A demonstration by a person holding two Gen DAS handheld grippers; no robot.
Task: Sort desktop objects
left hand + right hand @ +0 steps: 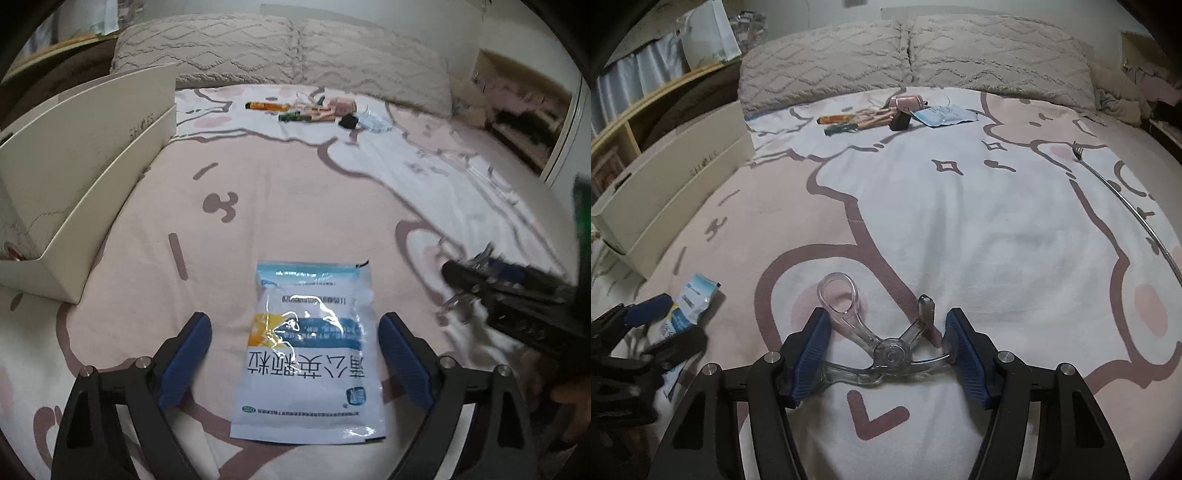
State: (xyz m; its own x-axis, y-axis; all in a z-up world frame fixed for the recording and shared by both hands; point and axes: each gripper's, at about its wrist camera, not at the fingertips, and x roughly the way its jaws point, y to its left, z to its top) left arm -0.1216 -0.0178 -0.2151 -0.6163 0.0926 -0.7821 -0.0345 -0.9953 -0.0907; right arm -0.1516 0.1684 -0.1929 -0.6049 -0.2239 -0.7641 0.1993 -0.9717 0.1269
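Note:
A white and blue medicine sachet (308,350) lies flat on the bedsheet between the fingers of my left gripper (295,332), which is open around it without touching. It also shows in the right wrist view (687,306). A clear plastic scissor-like tool (882,339) lies between the fingers of my right gripper (888,328), which is open; the tool's right arm reaches the right pad. The right gripper shows at the right of the left wrist view (480,280). A cream shoebox (74,177) stands open at the left.
At the far end of the bed lie several small items: an orange tube (836,119), a green pen (840,128), a black block (900,122), a blue sachet (943,114). A metal fork (1108,184) lies at the right. Two pillows (908,51) line the back.

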